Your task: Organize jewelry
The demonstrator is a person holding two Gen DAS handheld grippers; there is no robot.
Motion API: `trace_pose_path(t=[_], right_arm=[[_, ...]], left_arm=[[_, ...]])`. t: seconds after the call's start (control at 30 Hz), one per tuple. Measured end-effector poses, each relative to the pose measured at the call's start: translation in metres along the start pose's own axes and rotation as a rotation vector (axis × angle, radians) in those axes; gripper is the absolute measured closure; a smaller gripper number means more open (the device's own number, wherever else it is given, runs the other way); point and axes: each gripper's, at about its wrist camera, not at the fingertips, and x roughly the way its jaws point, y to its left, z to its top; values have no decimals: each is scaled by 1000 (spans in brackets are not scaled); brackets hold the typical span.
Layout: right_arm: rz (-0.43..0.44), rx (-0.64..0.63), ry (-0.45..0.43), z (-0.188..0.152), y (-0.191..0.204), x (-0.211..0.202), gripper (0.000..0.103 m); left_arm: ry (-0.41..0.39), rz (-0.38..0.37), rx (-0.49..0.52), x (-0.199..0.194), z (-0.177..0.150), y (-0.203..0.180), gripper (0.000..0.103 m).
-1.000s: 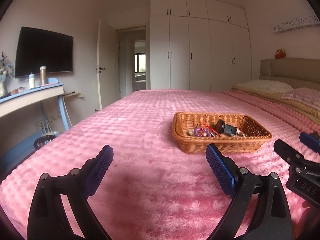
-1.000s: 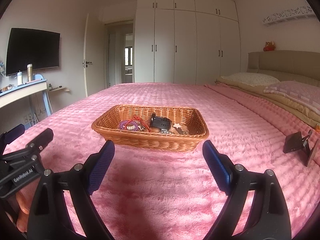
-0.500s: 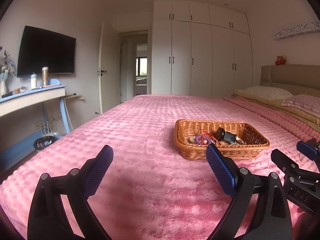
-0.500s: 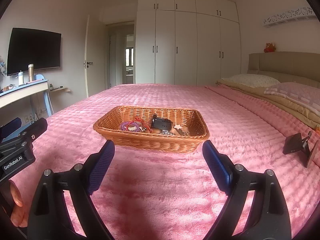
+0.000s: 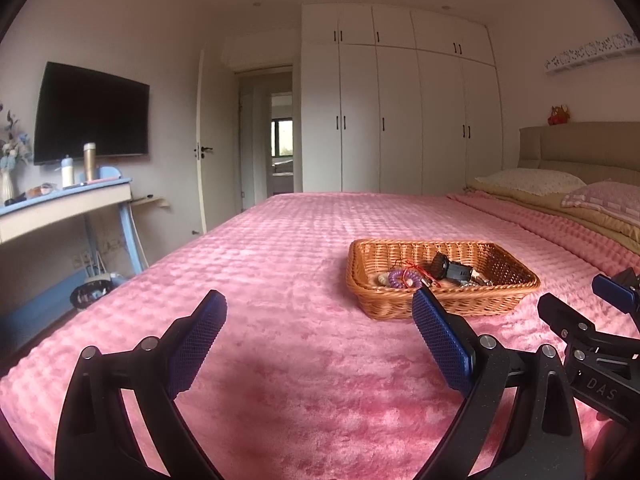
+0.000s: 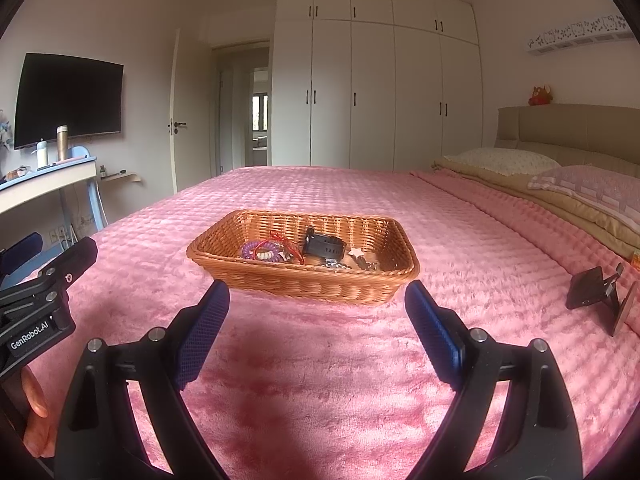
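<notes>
Open pink plush bedspread (image 6: 320, 360) lies betw. both grippers & the tan woven wicker basket (image 6: 304, 280); nothing stands in that stretch. Basket's low rim walls its contents. Black folding stand (image 6: 596, 296) sits well right of basket, near bed edge.

Counted: 1 wicker basket (image 6: 304, 280), 1 purple coil tie (image 6: 260, 251), 1 black watch (image 6: 324, 245), 2 pillows (image 6: 500, 160) (image 6: 592, 184), 2 bottles (image 6: 62, 143) (image 6: 42, 153) on 1 table (image 6: 48, 178), 1 TV (image 6: 68, 98), 2 tools (image 5: 316, 338) (image 6: 316, 322).
</notes>
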Motion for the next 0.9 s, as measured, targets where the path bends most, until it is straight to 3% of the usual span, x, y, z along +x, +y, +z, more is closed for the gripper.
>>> trace_pose_path(t=[0.9], right_arm=[[7, -2, 8, -1, 2, 2, 18]], left_arm=[[27, -10, 1, 4, -4, -1, 11]])
